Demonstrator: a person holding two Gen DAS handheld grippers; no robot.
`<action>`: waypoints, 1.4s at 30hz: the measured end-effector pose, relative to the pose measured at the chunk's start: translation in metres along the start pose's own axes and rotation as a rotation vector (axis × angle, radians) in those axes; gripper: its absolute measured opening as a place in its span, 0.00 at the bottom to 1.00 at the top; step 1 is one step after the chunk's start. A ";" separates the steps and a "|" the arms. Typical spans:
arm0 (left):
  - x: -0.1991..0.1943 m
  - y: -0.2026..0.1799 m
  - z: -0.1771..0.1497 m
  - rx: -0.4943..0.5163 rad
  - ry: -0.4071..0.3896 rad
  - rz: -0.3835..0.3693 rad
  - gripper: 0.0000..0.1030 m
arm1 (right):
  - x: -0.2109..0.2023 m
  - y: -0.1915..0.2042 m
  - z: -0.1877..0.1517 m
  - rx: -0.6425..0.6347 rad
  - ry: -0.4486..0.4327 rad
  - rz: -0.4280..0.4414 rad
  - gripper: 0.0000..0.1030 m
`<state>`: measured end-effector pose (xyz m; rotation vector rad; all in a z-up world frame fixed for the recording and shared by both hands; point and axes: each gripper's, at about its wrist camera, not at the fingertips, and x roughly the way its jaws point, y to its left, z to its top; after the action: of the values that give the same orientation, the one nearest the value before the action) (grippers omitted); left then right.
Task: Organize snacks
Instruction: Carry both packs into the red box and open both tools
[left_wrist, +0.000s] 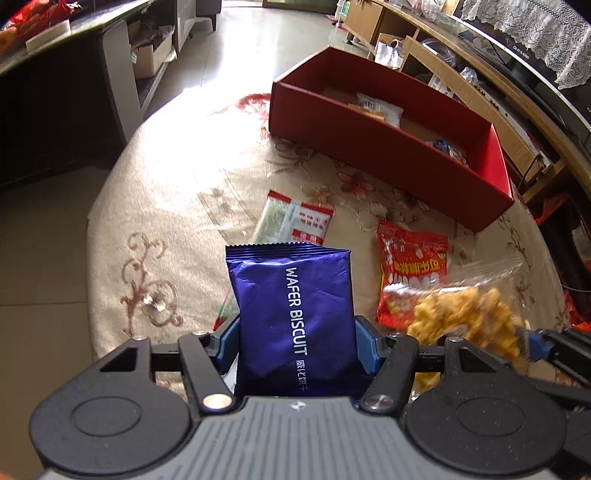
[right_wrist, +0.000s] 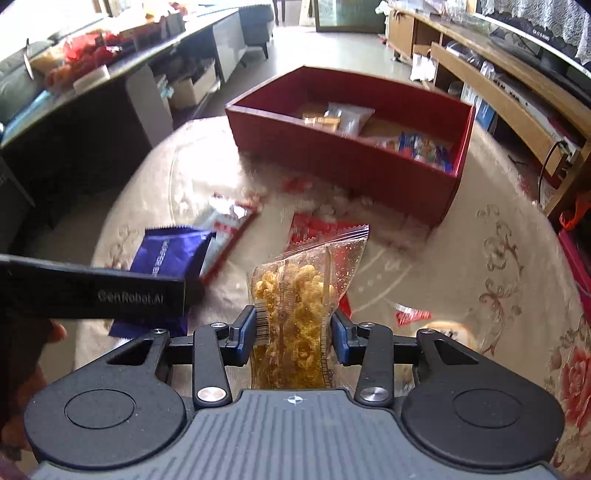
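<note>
Currently logging both hands over the table, one packet in each.

Left gripper (left_wrist: 297, 341): my jaws are partly closed, the blue pads pressing both sides of the wafer biscuit packet (left_wrist: 293, 314); I have it lifted clear of the cloth.

Wafer biscuit packet: dark blue foil, white lettering up its length, crimped top edge pointing away from me, upright between the pads.

Right gripper (right_wrist: 295, 334): my jaws are drawn in tight on the clear snack bag (right_wrist: 303, 306), pads squeezing its lower part on both sides.

Clear snack bag: transparent, filled with yellow puffed pieces, barcode strip at the left edge; the top stands up tilted to the right.

Red box (right_wrist: 343, 166): open-topped, at the far side of the round table, well apart from both grippers; several packets already lie inside, one white (right_wrist: 349, 116) and one blue-and-orange (right_wrist: 424, 147).

Loose on cloth: a red-and-white packet (left_wrist: 295, 221) just beyond the blue one; a red packet (left_wrist: 410, 273) to its right, partly behind the clear bag.

Tablecloth (left_wrist: 177, 206): beige, floral pattern, strongly sunlit at the middle.

Pale round thing (right_wrist: 447, 330): near the right edge of my right gripper; possibly a bun, too hidden to tell.
</note>
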<state>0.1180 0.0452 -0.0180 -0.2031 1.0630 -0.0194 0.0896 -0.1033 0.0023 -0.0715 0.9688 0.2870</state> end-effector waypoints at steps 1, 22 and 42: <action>-0.001 0.000 0.003 -0.002 -0.005 0.002 0.56 | -0.001 -0.001 0.004 -0.001 -0.009 0.000 0.48; 0.038 -0.072 0.130 0.075 -0.125 0.017 0.56 | 0.022 -0.071 0.123 0.118 -0.156 -0.039 0.48; 0.116 -0.093 0.182 0.138 -0.132 0.067 0.56 | 0.102 -0.115 0.152 0.193 -0.091 -0.028 0.37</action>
<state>0.3401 -0.0312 -0.0168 -0.0436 0.9328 -0.0188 0.2967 -0.1637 -0.0027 0.1038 0.8998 0.1689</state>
